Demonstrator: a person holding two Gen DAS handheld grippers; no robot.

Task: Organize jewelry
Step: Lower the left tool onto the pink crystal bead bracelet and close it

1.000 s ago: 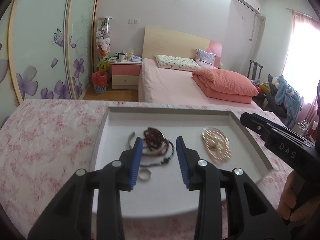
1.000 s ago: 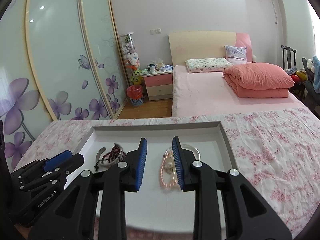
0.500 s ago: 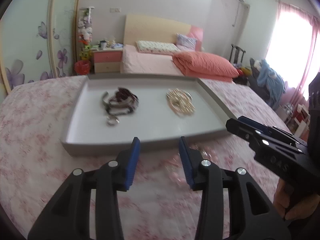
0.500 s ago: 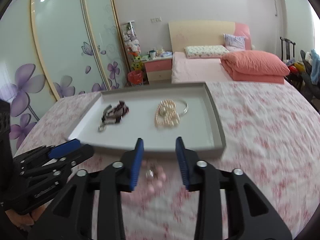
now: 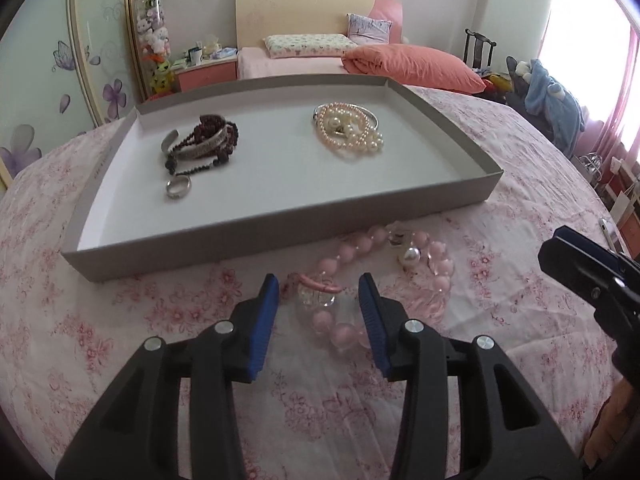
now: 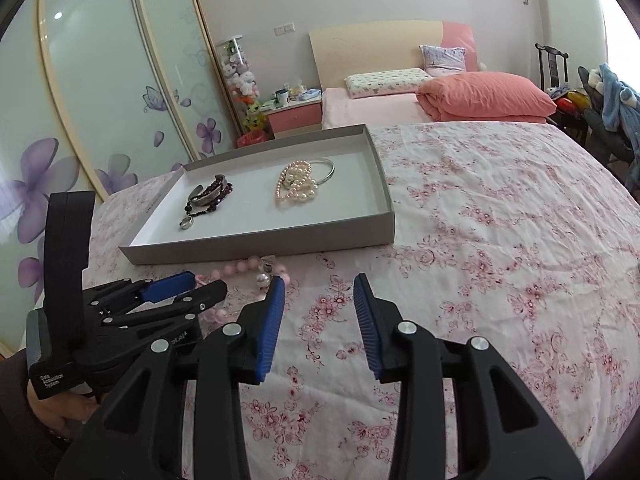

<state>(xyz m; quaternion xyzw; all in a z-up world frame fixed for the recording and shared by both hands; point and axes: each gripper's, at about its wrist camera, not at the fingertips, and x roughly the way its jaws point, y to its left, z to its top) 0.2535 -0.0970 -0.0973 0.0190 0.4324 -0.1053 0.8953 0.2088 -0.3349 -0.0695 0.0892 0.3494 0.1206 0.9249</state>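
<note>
Left gripper (image 5: 319, 292) is spread wide and hanging right over a pink bead bracelet (image 5: 372, 276) lying on the flowery bedspread (image 6: 500, 240), just in front of the near wall of the grey tray (image 5: 280, 226), with nothing between the blue pads yet. Right gripper (image 6: 319, 292) is spread too and empty, parked over bare cloth off to the side of that pile. Inside the tray there's already 2 little heaps: dark beads with a silver cuff and a ring (image 5: 179, 189) on one side, pearl strands (image 5: 350, 130) with a thin bangle on the other. So my guess is the step in hand is picking up the pink stuff that's outside the tray. There's also a white pearl bead (image 5: 409, 255) and some clear beads mixed in there, can't tell if it's 1 piece or several. Next move looks like dropping the left one lower, closing on a bead section, then lifting it over the tray wall without dragging the rest.
</note>
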